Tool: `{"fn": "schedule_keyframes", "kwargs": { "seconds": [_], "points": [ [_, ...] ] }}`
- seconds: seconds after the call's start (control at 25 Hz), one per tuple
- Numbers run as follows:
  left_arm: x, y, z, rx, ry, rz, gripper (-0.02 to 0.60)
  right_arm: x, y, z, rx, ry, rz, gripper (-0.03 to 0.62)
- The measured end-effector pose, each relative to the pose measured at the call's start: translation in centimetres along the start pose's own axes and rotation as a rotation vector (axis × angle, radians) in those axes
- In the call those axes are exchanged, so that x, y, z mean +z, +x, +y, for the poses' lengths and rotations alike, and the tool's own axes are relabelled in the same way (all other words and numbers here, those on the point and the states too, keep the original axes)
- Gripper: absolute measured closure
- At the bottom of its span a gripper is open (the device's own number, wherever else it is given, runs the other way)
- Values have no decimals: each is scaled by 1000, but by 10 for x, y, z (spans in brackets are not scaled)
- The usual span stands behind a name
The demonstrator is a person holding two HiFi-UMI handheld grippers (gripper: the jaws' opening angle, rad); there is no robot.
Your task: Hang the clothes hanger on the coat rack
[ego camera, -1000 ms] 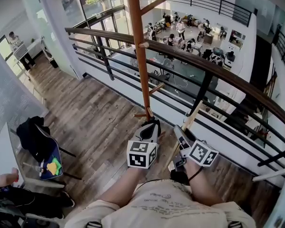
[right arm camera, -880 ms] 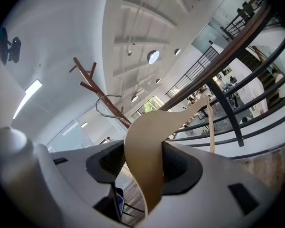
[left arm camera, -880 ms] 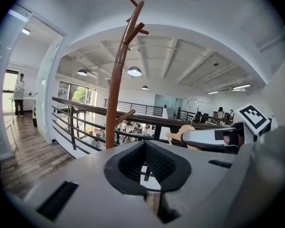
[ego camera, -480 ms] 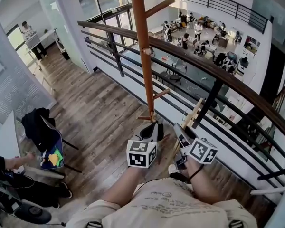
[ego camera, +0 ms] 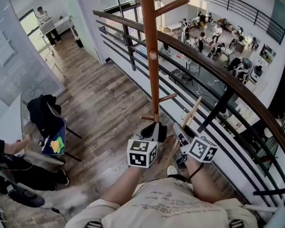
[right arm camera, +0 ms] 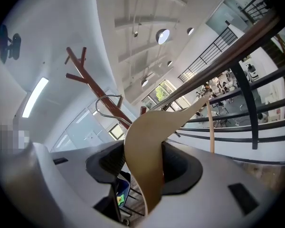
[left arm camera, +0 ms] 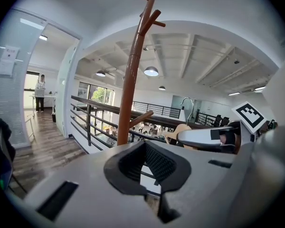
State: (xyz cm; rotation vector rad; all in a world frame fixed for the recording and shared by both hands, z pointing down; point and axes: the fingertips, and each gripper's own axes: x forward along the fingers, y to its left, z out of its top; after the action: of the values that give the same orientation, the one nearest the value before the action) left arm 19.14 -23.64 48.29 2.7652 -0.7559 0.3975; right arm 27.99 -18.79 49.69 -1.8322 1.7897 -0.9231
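Note:
The brown wooden coat rack (ego camera: pixel 152 56) stands just inside the railing, its pegs angled upward; its forked top shows in the left gripper view (left arm camera: pixel 131 75). My right gripper (ego camera: pixel 181 136) is shut on a pale wooden clothes hanger (ego camera: pixel 190 118) that slants up toward the railing. In the right gripper view the hanger's curved arm (right arm camera: pixel 143 146) sits clamped between the dark pads, with its metal hook (right arm camera: pixel 109 103) in front of the rack (right arm camera: pixel 92 82). My left gripper (ego camera: pixel 152 129) hovers near the pole's base, shut on nothing (left arm camera: pixel 146 163).
A dark railing with a wooden top rail (ego camera: pixel 218 77) runs diagonally behind the rack, with a drop to a lower floor where people sit. A chair draped with dark clothing (ego camera: pixel 45 120) stands at the left. A person's arm (ego camera: pixel 4 148) reaches in at the far left.
The head view has swung, so the rack and railing sit further right and the left hallway shows more. Both grippers keep the same pose, the hanger still clamped.

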Motion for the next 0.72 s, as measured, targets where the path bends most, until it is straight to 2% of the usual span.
{"fn": "schedule_keyframes", "kwargs": {
  "seconds": [0.36,0.72],
  "points": [
    [15,16,2,102,-27,-5,577,20,25,-7,76,-3,91,376],
    [22,14,27,212,-52,2,577,21,61,1,138,-5,176,376]
  ]
}}
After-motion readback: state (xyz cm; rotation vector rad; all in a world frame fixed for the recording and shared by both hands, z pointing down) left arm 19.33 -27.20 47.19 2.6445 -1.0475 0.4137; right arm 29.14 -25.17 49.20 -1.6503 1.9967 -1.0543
